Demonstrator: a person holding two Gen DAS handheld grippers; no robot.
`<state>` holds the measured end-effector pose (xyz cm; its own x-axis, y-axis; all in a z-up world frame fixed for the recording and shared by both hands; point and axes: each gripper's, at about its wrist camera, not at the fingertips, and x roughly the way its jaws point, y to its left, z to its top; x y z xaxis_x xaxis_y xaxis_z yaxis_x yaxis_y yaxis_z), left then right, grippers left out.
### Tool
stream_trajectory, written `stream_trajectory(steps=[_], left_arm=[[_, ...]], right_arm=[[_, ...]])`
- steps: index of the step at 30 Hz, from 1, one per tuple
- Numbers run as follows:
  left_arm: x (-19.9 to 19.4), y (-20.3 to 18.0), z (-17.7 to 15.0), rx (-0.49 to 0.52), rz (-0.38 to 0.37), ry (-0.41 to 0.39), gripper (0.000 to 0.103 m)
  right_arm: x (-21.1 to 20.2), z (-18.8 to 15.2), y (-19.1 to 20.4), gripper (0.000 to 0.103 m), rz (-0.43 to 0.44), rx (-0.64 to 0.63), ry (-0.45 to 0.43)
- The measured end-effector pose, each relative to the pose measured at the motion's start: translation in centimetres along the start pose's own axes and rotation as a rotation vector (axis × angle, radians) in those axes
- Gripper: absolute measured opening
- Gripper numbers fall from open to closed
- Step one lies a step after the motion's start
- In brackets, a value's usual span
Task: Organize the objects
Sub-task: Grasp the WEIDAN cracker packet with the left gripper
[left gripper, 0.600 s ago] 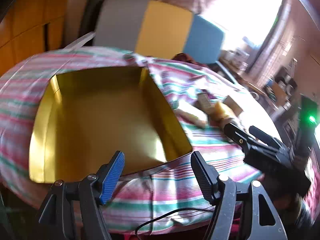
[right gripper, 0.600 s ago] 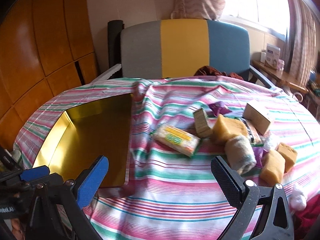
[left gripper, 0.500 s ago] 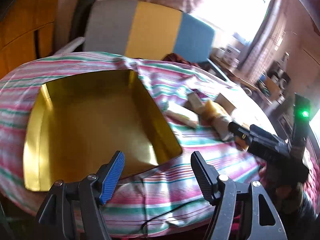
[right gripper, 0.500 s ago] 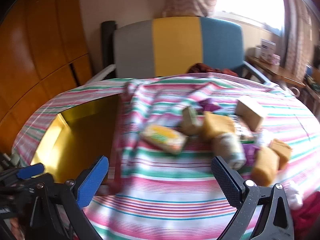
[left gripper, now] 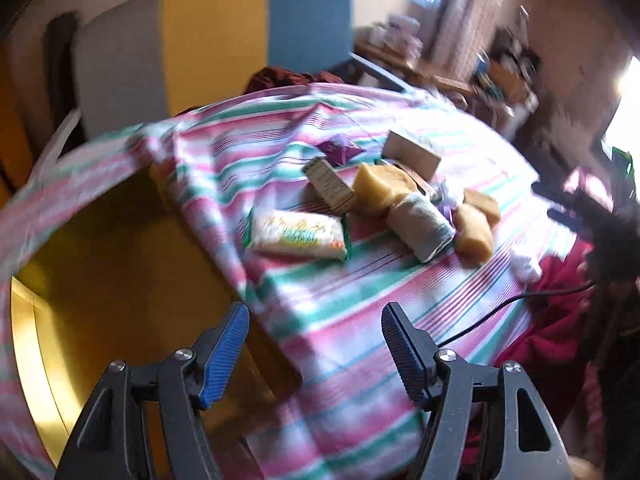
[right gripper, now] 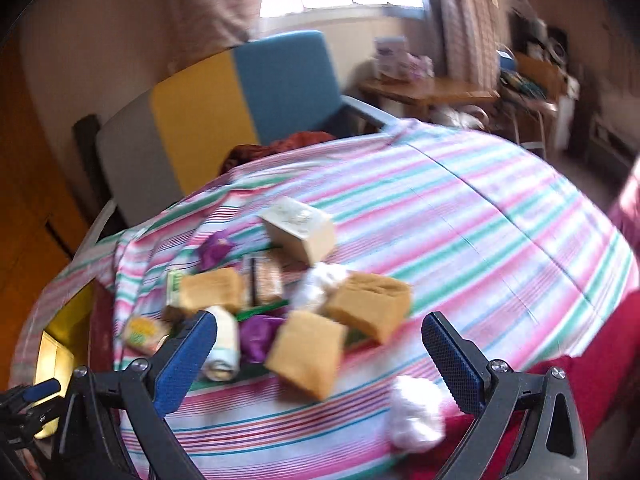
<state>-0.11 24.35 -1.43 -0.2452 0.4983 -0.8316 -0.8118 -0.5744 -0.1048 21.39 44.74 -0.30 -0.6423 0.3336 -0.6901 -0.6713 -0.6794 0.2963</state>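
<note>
A pile of small objects lies on the striped cloth: a white snack packet (left gripper: 298, 235), a rolled grey cloth (left gripper: 422, 226), tan sponges (right gripper: 308, 354) (right gripper: 370, 304), a beige box (right gripper: 300, 228) and purple wrappers (right gripper: 216, 250). A gold tin box (left gripper: 100, 312) sits open at the left. My left gripper (left gripper: 314, 354) is open over the cloth beside the tin's near corner, nothing between its fingers. My right gripper (right gripper: 320, 360) is wide open just short of the sponges, empty. The views are motion-blurred.
A grey, yellow and blue chair (right gripper: 224, 108) stands behind the table. A wooden side table (right gripper: 432, 92) with clutter is at the back right. A white crumpled wad (right gripper: 414, 416) and red fabric (left gripper: 552, 320) lie at the near right edge. A black cable (left gripper: 500, 308) crosses the cloth.
Both grippers have swung to the right: the left view shifted from the gold tin to the pile, and the right view now centres on the sponges. Both stayed open.
</note>
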Motion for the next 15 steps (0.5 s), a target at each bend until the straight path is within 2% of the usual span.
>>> stream_trajectory(steps=[2,6,11,15], left_arm=[[1.0,-0.5,1.1,0.073,0.021,0.015,0.07],[3.4,-1.8,2.2,0.265,0.085,0.058,0.07],[7.5,-2.7,3.5,0.505,0.133,0.172,0.077],[9.8,-2.1,4.7,0.576,0.135,0.229,0.077]], right_arm=[[0.0,0.3,-0.9,0.103,0.054,0.043,-0.003],[-0.1,0.1,-0.6,0.103,0.104,0.036,-0.005],[-0.4,0.0,-1.1,0.103,0.135,0.062,-0.018],[-0.2,0.0,-1.5,0.103,0.162,0.089,-0.02]])
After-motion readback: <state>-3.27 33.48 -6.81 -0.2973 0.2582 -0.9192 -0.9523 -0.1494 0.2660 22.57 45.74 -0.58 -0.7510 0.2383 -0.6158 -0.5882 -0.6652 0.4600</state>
